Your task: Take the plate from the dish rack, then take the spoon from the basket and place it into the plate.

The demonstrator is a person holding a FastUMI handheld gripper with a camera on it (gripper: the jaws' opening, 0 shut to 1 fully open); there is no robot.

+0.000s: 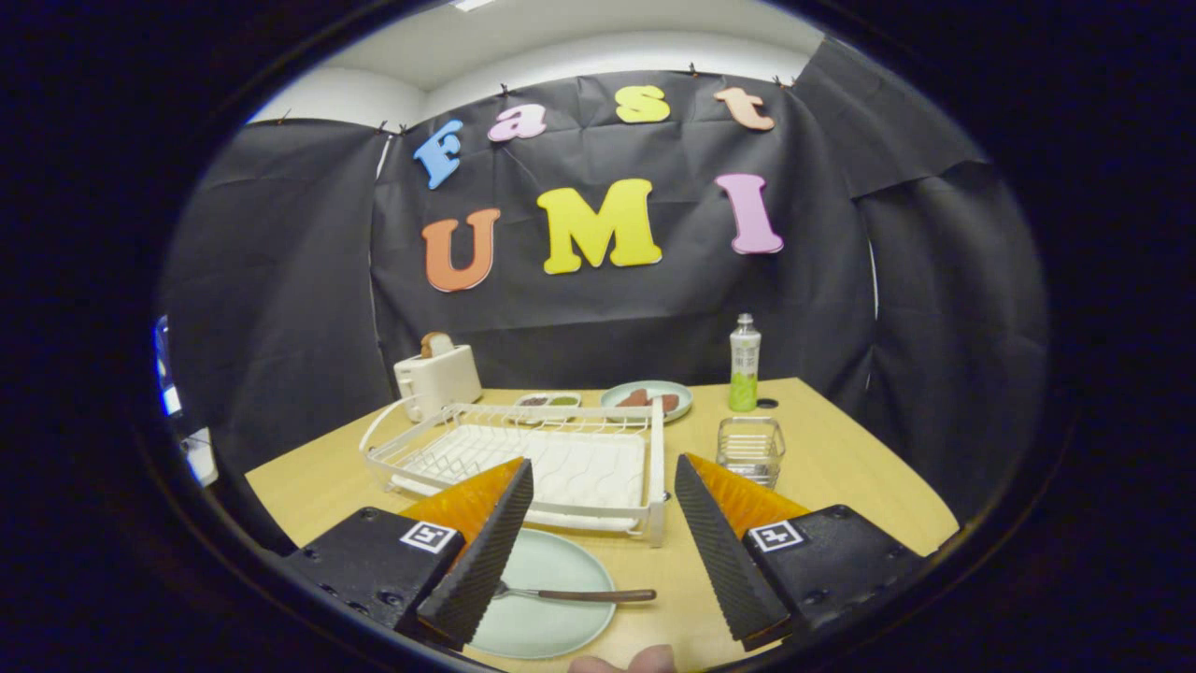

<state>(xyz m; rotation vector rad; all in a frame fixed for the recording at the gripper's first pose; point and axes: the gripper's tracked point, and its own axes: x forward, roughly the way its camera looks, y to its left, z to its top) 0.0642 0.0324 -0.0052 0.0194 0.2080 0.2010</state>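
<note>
On the light wooden table (841, 467), a cream toaster (437, 379) is seen at the far left against the black cloth wall, then a white wire dish rack (523, 453). The pale green round plate (551, 598) is set before the rack, the brown-handled spoon (579, 594) laid across it. The gripper (598, 542) is held wide apart, gripping nothing. A clear wire basket (750, 451) is placed to the right.

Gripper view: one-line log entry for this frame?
gripper: open, holding nothing | plate: on table before dish rack | spoon: on plate | basket: empty
</note>
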